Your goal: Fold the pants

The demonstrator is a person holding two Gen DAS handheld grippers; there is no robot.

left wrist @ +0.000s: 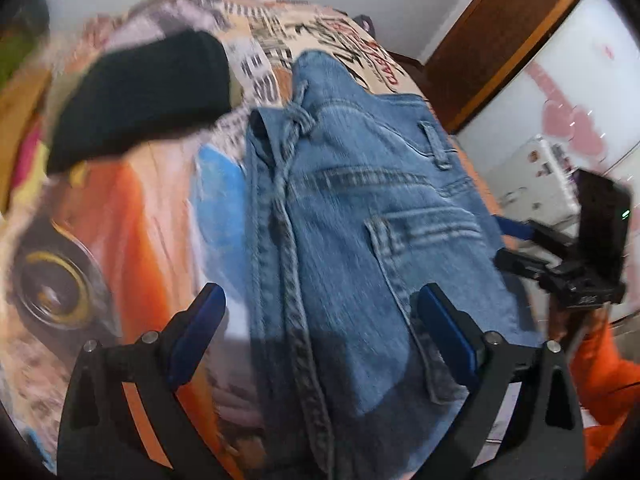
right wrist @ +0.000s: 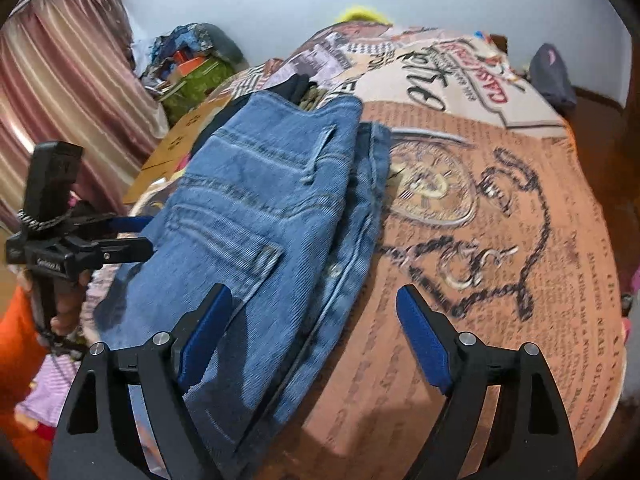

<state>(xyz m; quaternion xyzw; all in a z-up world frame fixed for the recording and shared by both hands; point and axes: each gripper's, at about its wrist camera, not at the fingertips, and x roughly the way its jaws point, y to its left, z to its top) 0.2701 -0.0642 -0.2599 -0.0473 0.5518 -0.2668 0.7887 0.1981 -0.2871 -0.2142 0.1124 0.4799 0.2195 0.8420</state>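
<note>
The folded jeans (left wrist: pixel 360 216) lie lengthwise on the bed (right wrist: pixel 500 240), running from lower centre to upper centre of the left wrist view, directly between the spread left gripper (left wrist: pixel 320 304), while the spread right gripper (right wrist: pixel 314 308) straddles their right edge.

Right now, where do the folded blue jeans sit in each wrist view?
Left wrist: jeans fill the centre, running from top middle down between the open left gripper.
Right wrist: jeans lie left of centre, under the left finger of the open right gripper.
Shared landmark: printed bedspread.
</note>
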